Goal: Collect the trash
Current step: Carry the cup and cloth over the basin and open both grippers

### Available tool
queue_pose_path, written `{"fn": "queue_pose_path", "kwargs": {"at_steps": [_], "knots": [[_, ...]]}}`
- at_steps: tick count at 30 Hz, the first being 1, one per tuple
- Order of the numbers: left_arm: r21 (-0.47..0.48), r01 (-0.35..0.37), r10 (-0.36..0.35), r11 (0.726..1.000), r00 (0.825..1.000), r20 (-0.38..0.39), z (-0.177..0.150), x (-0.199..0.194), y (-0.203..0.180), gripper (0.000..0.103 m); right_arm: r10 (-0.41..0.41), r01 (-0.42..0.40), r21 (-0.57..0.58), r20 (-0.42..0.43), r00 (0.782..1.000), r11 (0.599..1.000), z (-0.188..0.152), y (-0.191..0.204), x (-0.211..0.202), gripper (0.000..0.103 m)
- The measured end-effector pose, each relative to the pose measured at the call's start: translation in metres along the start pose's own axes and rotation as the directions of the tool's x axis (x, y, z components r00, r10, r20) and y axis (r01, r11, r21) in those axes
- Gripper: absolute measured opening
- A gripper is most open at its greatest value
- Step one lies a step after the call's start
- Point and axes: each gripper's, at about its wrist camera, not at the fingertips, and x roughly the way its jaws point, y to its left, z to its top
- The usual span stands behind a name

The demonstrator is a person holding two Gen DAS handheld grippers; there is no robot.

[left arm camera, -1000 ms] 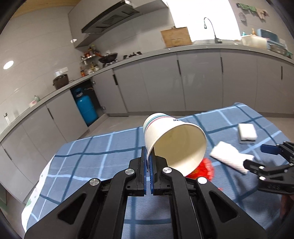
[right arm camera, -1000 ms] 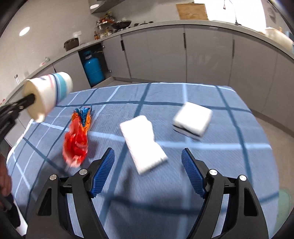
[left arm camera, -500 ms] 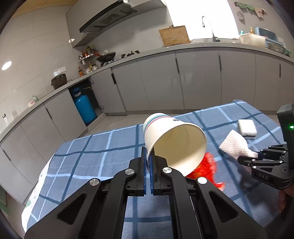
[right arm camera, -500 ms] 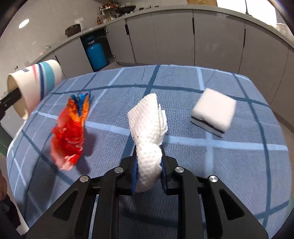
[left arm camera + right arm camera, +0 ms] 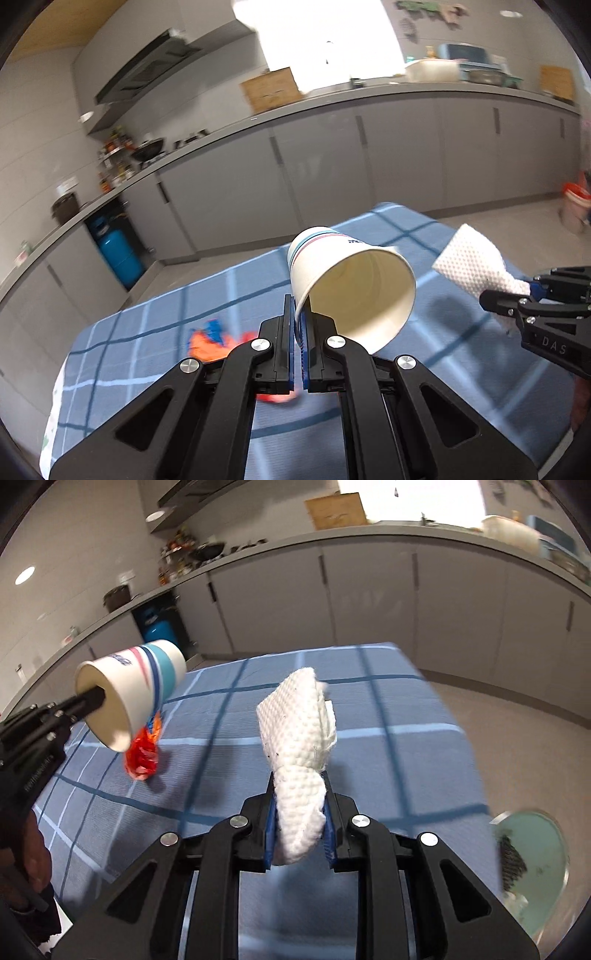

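My left gripper (image 5: 299,325) is shut on the rim of a white paper cup (image 5: 351,280) with blue and red stripes, held tilted above the blue checked tablecloth (image 5: 147,332); the cup also shows in the right wrist view (image 5: 129,690). My right gripper (image 5: 299,801) is shut on a white paper towel (image 5: 301,734), lifted off the table; the towel also shows in the left wrist view (image 5: 476,266). A red and orange crumpled wrapper (image 5: 142,753) lies on the cloth below the cup, and it shows in the left wrist view (image 5: 210,341) too.
A pale green trash bin (image 5: 532,860) with dark bits inside stands on the floor right of the table. Grey kitchen cabinets (image 5: 406,158) run along the back. A blue gas cylinder (image 5: 118,254) stands under the counter at left.
My right gripper closed on the paper towel and lifted it off the table, moving right. My left gripper with the cup rose and turned; the white sponge is out of view.
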Motion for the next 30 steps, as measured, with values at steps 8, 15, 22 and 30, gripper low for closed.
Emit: {"fn": "queue_pose_path", "kwargs": {"at_steps": [8, 15, 22, 30], "knots": [[0.088, 0.140, -0.145, 0.986, 0.988, 0.050, 0.024, -0.014, -0.078, 0.004, -0.123, 0.118, 0.102, 0.043, 0.992, 0.988, -0.021, -0.069, -0.048, 0.022], [0.168, 0.242, -0.257, 0.956, 0.964, 0.074, 0.033, -0.022, -0.142, 0.004, -0.251, 0.241, 0.210, 0.024, 0.968, 0.948, -0.049, -0.142, -0.075, 0.022], [0.224, 0.349, -0.366, 0.910, 0.930, 0.038, 0.034, -0.017, -0.198, 0.004, -0.311, 0.301, 0.279, -0.009, 0.950, 0.912, -0.076, -0.190, -0.083, 0.022], [0.272, 0.419, -0.427, 0.866, 0.904, -0.033, 0.028, -0.001, -0.251, 0.004, -0.337, 0.333, 0.329, -0.046, 0.940, 0.884, -0.094, -0.223, -0.073, 0.022]]}}
